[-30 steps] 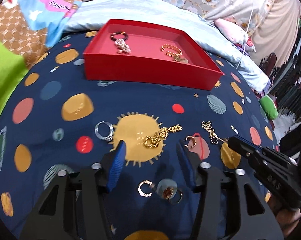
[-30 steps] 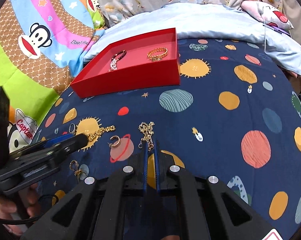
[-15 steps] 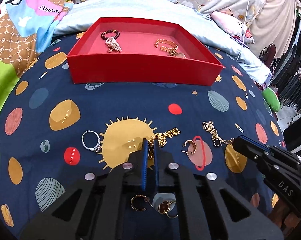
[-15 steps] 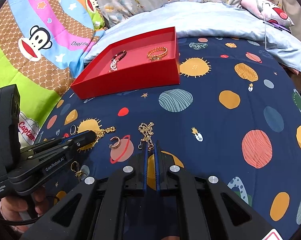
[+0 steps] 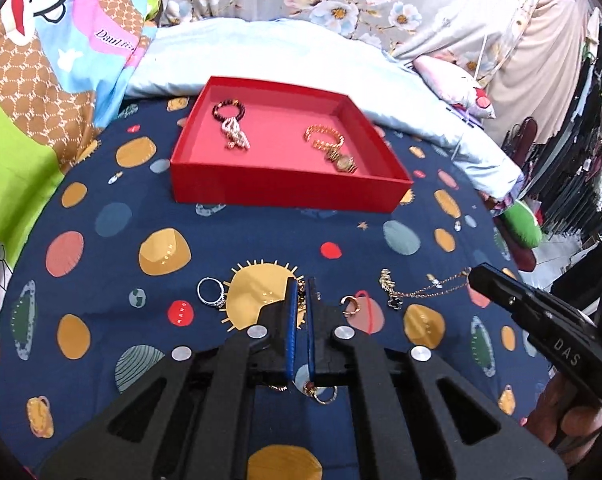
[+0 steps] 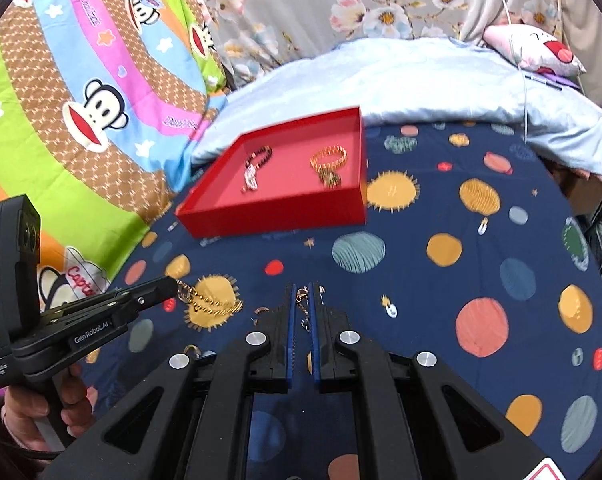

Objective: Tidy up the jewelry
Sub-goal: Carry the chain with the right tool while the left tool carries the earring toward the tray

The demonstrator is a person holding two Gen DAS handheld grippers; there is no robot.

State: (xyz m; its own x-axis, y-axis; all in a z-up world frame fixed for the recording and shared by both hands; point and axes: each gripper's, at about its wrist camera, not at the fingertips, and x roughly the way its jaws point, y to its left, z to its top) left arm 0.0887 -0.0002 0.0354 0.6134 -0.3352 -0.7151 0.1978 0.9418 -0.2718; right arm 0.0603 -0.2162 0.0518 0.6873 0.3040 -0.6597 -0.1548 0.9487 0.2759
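Observation:
A red tray (image 5: 285, 194) (image 6: 273, 216) at the back of the bed holds a dark bead bracelet (image 5: 229, 110), a pearly piece (image 5: 234, 136) and gold bracelets (image 5: 327, 140). My left gripper (image 5: 301, 284) is shut on a thick gold chain (image 6: 209, 304), lifted a little off the sheet; the right wrist view shows it hanging from the left gripper's tip (image 6: 169, 286). My right gripper (image 6: 305, 288) is shut on a thin gold necklace (image 6: 303, 304), which trails across the sheet in the left wrist view (image 5: 421, 290).
On the planet-print sheet lie a silver ring (image 5: 211, 292), a gold ear cuff (image 5: 351, 304) and gold hoop earrings (image 5: 321, 392) under my left gripper. A pale blue pillow (image 5: 301, 52) lies behind the tray. Cartoon bedding (image 6: 81, 100) rises at left.
My left gripper closed on the thick gold chain and lifted it. My right gripper rose with the thin necklace, which is now stretched out. Both views pulled back from the sheet.

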